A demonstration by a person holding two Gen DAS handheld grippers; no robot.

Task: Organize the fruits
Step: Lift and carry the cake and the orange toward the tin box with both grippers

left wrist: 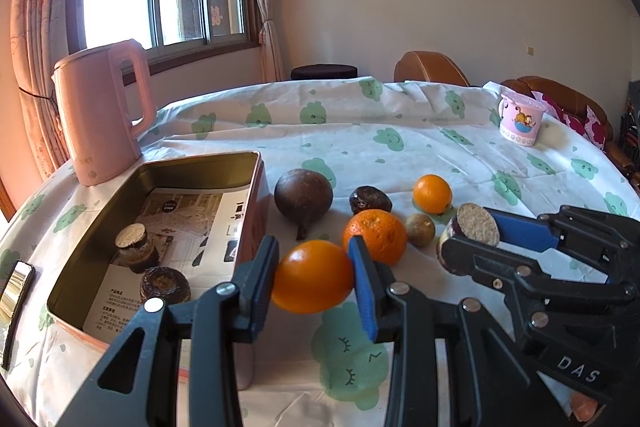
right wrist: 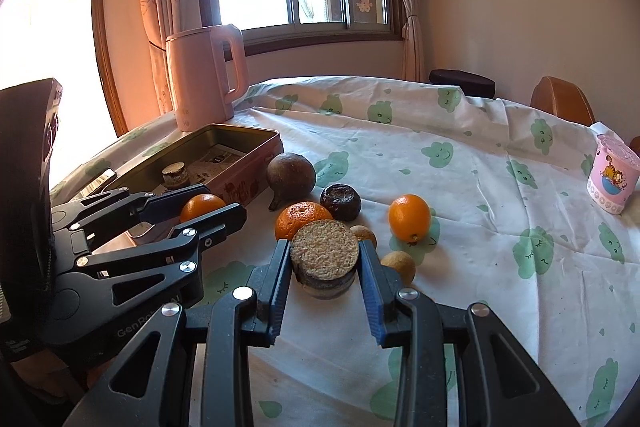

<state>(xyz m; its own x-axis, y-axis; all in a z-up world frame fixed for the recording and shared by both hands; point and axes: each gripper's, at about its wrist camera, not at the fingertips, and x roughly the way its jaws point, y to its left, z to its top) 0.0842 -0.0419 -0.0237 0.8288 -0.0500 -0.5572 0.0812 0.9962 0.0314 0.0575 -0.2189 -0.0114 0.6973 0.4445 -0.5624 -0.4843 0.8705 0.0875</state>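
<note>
Both grippers are loaded, mid-carry. Left gripper (left wrist: 316, 285) is clamped on a smooth orange (left wrist: 314, 277), pads pressing both sides, held just beside the tin (left wrist: 256, 163), near its right wall and not yet over the opening. Right gripper (right wrist: 324, 263) is clamped on a dark cut piece (right wrist: 324, 259) with a pale grainy top face, held above the cloth (right wrist: 460, 187); whether it is clear of the cloth I cannot tell.

The tin already holds two similar dark pieces (left wrist: 134, 247) on a paper sheet. Still loose on the cloth: a big brown round fruit (left wrist: 303, 197), a wrinkled dark fruit (left wrist: 370, 199), a rough orange (left wrist: 375, 235), a small orange (left wrist: 432, 193) and a small tan fruit (left wrist: 420, 229); the right view shows a second tan one (right wrist: 398, 265).

Step looks like transport to the tin. Next move, by my guess: swing the left load over the wall and open above a free patch, clear of the pieces inside. The right load follows. The grippers sit close together, so stagger them. The pink kettle (left wrist: 100, 115) stands behind the tin, out of the path.
</note>
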